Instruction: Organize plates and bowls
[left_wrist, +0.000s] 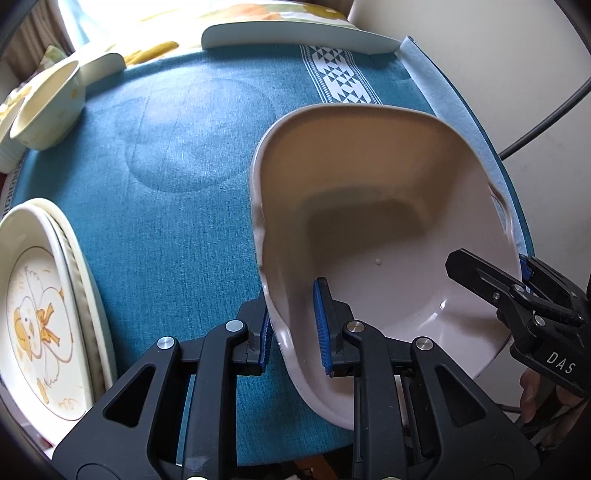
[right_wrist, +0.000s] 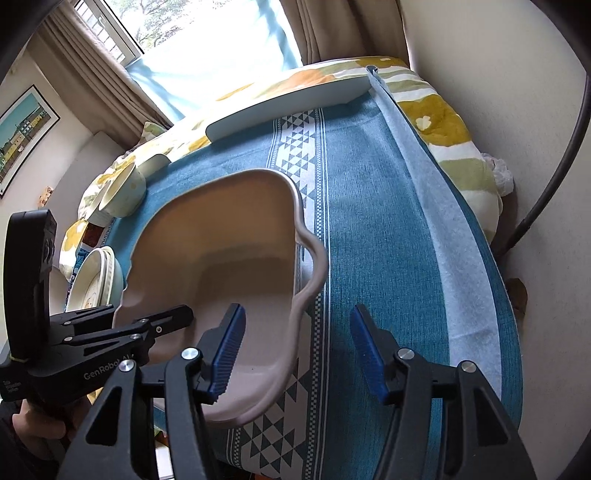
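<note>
A large pale pink bowl (left_wrist: 369, 177) with a wavy rim is over the right half of the blue tablecloth (left_wrist: 177, 206). My left gripper (left_wrist: 291, 332) is shut on its near left rim, one blue pad inside and one outside. My right gripper (right_wrist: 299, 350) stands open astride the bowl's (right_wrist: 221, 229) right rim, with its left finger inside and its right finger over the cloth; neither pad presses on the wall. The left wrist view shows the right gripper (left_wrist: 487, 262) at the bowl's right edge. The right wrist view shows the left gripper (right_wrist: 147, 314) on the left rim.
A stack of plates with a duck picture (left_wrist: 37, 314) lies at the table's left edge. A small cream bowl (left_wrist: 48, 107) stands at the far left on other dishes. A long white plate (left_wrist: 295, 33) rests along the far edge. A wall and a dark cable (right_wrist: 546, 192) are on the right.
</note>
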